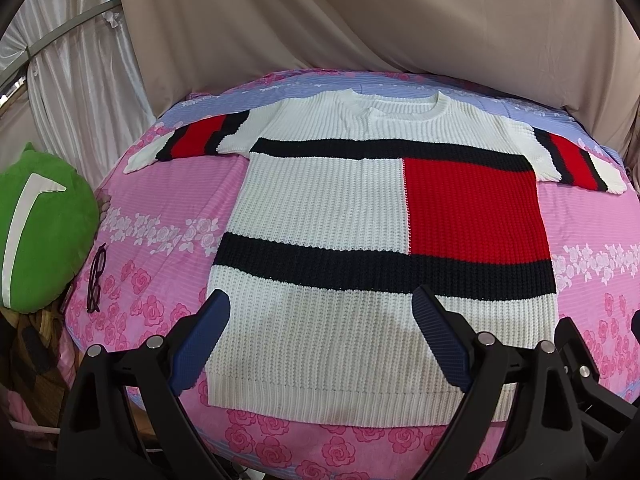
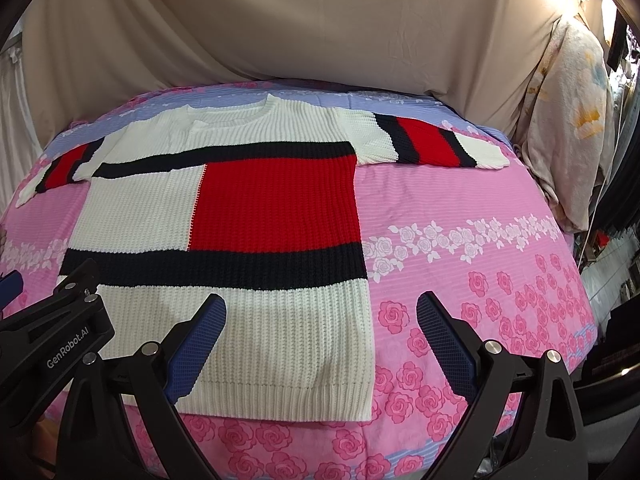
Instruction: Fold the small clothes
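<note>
A knitted short-sleeved sweater [image 1: 360, 216], white with black bands and a red block, is laid flat and face up on the pink rose-patterned bedsheet [image 1: 168, 208], neck toward the far side, hem toward the cameras and both sleeves spread outward. No fold is seen yet, so the step in hand is judged to be the first grasp. The left gripper [image 1: 322, 338] is held above the hem region with its fingers spread wide and nothing between them; the right gripper [image 2: 320, 338] is likewise spread and empty, poised over the sweater's right hem corner [image 2: 370, 408] and the sheet beside it. For a clean fold, the thick knit would best be pinched at matching points on one side, such as a sleeve cuff [image 2: 486, 156] and the hem corner below it, so that the side is carried over evenly. Only the sweater's layers should be taken, since the sheet beneath could be caught with them. The glasses [image 1: 96, 278] and green cushion [image 1: 44, 228] at the left edge lie well apart from the garment.
</note>
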### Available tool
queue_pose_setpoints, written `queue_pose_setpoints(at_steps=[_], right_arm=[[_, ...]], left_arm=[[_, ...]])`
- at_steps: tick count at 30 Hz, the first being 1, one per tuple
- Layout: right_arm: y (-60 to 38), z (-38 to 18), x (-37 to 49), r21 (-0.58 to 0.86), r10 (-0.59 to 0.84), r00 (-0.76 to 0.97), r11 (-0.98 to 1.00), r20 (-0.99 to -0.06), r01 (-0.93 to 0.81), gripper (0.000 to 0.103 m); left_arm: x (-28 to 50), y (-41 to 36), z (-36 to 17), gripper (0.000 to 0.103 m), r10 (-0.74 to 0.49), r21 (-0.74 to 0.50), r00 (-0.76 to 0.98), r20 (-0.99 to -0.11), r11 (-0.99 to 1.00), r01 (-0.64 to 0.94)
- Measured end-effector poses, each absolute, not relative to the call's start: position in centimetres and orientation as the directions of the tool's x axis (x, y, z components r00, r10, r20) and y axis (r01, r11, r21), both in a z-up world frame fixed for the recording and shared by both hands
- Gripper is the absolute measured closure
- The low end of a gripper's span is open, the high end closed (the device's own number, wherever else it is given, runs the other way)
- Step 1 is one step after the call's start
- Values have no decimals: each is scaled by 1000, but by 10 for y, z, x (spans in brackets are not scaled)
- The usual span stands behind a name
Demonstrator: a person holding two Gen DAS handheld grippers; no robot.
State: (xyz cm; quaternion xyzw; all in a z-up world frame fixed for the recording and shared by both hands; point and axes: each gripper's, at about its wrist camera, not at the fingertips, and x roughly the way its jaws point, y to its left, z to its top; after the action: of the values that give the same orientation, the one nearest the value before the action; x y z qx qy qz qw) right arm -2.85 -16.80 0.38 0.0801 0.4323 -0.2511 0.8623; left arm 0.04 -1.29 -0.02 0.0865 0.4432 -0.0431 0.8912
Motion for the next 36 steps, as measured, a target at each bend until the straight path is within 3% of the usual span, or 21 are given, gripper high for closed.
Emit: queue_pose_setpoints(at_steps=[28,36], right_arm=[[-169,0,-26,-73,-351,495,866,-795,495,8],[-230,-7,-23,92,-245,594,873,-766,478,8]], left_arm=[[4,-15,-4,13,-8,103,590,-808,983,154],[30,-2,-1,11,-33,20,588,-808,996,82]])
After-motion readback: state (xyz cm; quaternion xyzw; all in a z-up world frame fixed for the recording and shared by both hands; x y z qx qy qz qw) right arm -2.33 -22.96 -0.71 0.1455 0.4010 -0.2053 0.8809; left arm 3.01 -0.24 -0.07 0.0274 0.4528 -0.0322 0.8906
